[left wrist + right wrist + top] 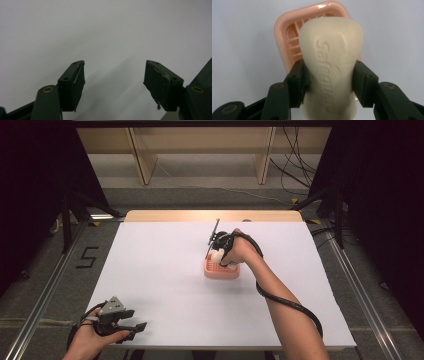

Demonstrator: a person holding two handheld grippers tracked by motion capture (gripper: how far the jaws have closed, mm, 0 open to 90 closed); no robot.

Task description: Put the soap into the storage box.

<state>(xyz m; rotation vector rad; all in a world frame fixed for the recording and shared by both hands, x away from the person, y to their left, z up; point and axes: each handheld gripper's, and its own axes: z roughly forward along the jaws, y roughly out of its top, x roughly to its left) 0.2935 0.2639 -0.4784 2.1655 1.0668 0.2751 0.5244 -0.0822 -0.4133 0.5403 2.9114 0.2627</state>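
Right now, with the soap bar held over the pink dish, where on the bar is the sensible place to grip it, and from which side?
Grip the soap bar at its narrowed waist, across the short width, as the right gripper does now. The bar flares wider toward the far end, so the jaws probably seat in the pinch rather than slide off. Come from above, lengthwise, leaving the pink dish below free.

Bright even overhead light, dark surroundings, soft close-up focus

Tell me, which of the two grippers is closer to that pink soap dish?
The right. The right gripper hangs just over the pink soap dish, jaws clamped on a bar of soap. The left gripper sits at the table's near left corner, jaws open, far from the dish.
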